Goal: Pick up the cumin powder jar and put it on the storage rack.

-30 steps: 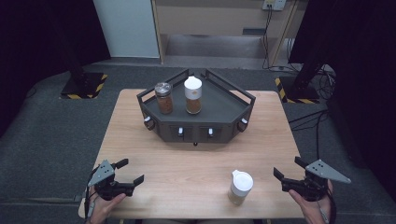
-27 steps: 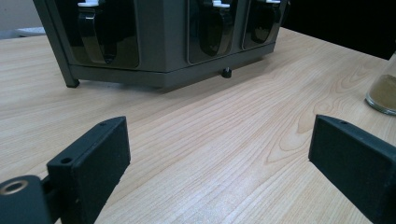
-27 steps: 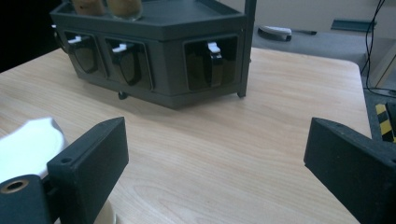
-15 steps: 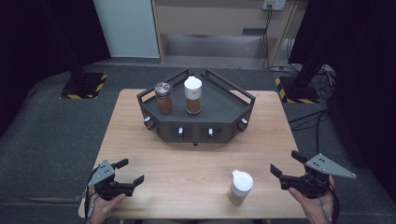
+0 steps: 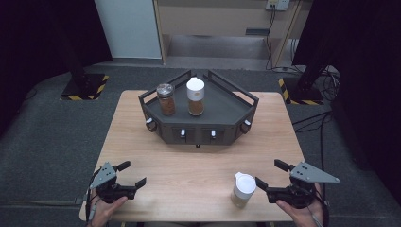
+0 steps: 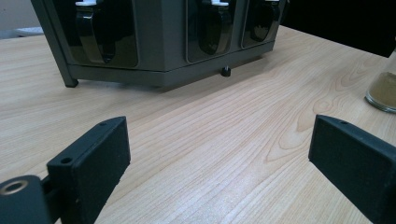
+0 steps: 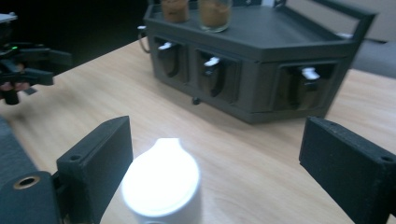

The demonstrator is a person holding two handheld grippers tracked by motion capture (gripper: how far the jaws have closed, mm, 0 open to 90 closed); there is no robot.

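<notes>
A jar of brown powder with a white spouted lid [image 5: 244, 188] [image 7: 161, 184] stands on the wooden table [image 5: 189, 161] at the front right. My right gripper [image 5: 271, 173] [image 7: 217, 140] is just right of it, open. Its jaws have just been closing and do not touch the jar, which stands low between them, close to the left jaw in the right gripper view. My left gripper [image 5: 133, 173] [image 6: 219, 135] rests open at the front left with nothing but bare table between its jaws. The jar's base [image 6: 383, 91] shows at the right edge of the left gripper view.
A dark grey rack [image 5: 222, 118] [image 7: 280, 42] [image 6: 154, 51] with white-tipped levers along its front stands mid-table. On it are a metal-lidded jar [image 5: 165, 99] and a white-lidded jar [image 5: 195, 96]. Beyond the table lie a dark floor and stand bases.
My right gripper has risen a little and moved left toward the white-lidded jar, with its jaws slightly narrower. The left gripper has stayed put.
</notes>
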